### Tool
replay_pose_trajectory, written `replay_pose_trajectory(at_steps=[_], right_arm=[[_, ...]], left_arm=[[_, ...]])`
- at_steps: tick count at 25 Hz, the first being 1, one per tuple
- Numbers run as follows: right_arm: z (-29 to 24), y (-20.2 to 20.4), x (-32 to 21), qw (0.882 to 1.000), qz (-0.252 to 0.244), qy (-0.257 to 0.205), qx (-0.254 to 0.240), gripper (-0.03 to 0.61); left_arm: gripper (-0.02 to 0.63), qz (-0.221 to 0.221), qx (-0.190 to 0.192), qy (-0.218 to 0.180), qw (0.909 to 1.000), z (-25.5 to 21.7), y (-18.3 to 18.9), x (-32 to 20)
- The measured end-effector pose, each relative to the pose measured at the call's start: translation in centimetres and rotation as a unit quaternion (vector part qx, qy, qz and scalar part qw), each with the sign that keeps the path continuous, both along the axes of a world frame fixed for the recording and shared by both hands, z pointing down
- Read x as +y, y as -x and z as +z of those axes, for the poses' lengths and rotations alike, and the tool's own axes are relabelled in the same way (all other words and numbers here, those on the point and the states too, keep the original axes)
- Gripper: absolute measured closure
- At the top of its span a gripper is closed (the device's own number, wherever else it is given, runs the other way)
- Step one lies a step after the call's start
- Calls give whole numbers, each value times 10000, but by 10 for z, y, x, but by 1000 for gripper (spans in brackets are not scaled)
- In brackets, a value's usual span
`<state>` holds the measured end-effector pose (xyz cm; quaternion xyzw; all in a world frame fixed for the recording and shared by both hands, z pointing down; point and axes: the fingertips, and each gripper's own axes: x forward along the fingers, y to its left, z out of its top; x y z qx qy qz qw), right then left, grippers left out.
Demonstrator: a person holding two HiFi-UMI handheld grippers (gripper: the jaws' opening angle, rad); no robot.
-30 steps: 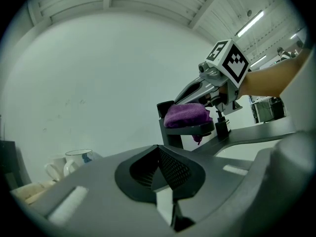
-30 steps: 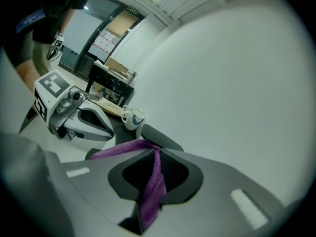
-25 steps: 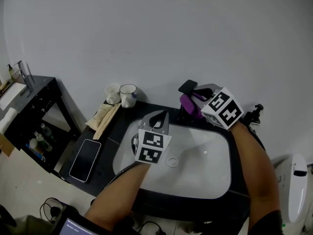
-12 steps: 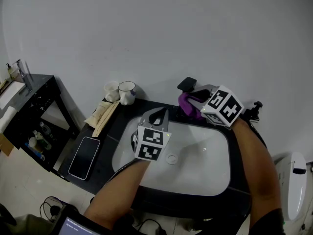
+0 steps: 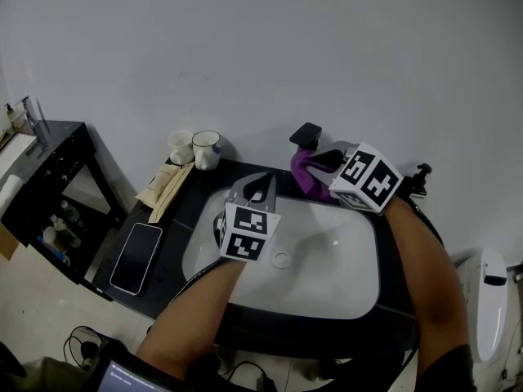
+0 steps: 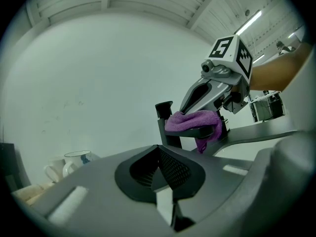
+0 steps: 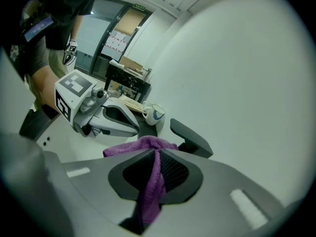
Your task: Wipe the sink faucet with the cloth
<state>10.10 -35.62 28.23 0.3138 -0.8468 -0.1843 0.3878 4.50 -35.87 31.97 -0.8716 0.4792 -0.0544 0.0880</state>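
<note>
Wiping looks underway, I judge: my right tongs (image 7: 157, 169) are clamped on the purple cloth (image 6: 192, 121), draped over the faucet (image 5: 309, 135) just ahead of them. Left tongs (image 5: 260, 188) closed, empty, above the sink (image 5: 359, 288), beside the right. Next I'd drag the cloth along the spout.

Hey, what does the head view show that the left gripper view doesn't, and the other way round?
Only the head view shows the phone on the counter and the sink drain. Only the left gripper view shows the ceiling light and the left gripper with its jaws shut on nothing. Both show the right gripper holding the purple cloth on the faucet, plus a white mug by the wall.
</note>
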Motion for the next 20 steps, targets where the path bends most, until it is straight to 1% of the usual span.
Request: replay_pose_trajectory(at_steps=[4,9,17,20], right_arm=[[1,3,9,9999,-86,0,135,546],[2,10,24,9996,-212,6,167,545],[3,15,48,9986,-426,-193,233,545],[4,17,57,9982,-502,-203,277,545]], left_arm=[[597,0,-7,-8,10000,1,0,-1],[597,-37,-15,-27,10000,-1,3,0],[597,-43,-43,-59,10000,-2,3,2],[597,-29,-50,-59,10000,-1,3,2]])
